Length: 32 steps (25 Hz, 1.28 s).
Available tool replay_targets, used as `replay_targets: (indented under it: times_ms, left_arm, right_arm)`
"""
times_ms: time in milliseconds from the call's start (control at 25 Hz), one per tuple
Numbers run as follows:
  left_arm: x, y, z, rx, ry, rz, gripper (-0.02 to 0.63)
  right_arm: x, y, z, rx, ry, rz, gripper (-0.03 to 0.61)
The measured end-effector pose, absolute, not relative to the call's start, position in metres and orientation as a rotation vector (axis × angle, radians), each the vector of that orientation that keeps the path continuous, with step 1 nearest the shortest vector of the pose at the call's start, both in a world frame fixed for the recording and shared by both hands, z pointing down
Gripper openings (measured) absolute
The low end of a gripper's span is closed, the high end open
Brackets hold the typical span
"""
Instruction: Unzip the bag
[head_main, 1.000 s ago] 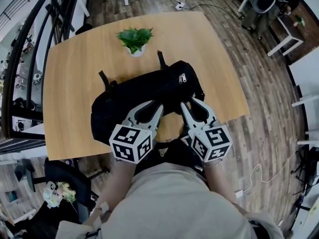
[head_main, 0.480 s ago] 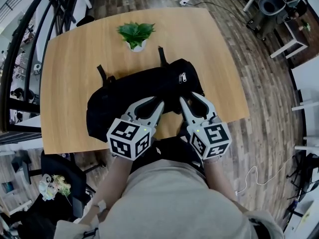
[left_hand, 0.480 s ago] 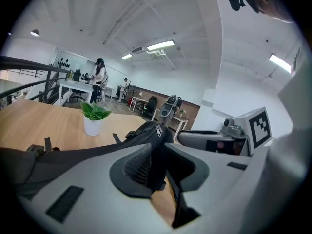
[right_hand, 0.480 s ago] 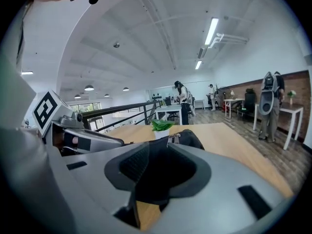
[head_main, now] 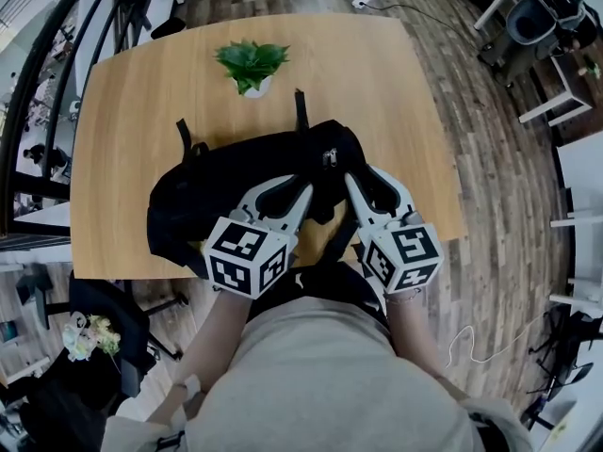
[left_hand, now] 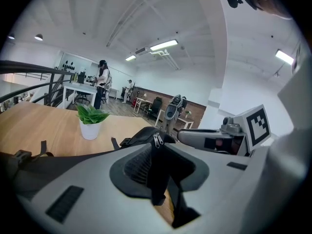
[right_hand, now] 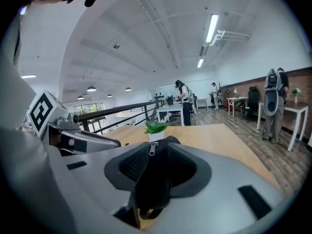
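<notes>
Across the middle of the wooden worktop (head_main: 396, 92) lies the black backpack (head_main: 217, 191), with its zipper pull (head_main: 330, 158) toward the right end. The left gripper (head_main: 303, 191) pinches a fold of backpack fabric in its fingers. Just right of it, the right gripper (head_main: 350, 181) has fingers that have just been easing apart, yet they press on the fabric between them. A potted plant (head_main: 251, 64) stands at upper centre.
</notes>
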<state>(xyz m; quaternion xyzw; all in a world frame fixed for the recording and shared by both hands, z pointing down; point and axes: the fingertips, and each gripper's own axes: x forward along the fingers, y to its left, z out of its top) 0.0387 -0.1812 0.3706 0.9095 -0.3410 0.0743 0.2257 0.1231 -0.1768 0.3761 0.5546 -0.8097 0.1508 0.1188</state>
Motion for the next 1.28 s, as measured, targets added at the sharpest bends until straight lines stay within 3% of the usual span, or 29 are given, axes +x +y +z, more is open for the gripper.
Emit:
replay_targets:
  times_ms: [960,1280]
  left_arm:
    - [0.075,-0.210,0.394,2.394,-1.140,0.297,0.092]
    - [0.076,-0.216,0.406,2.340,-1.170,0.306,0.092]
  right_arm:
    - [0.133,-0.205,0.406,1.371,-2.500,0.625,0.138]
    - [0.134,-0.209,0.414,1.356,-2.480,0.636,0.097]
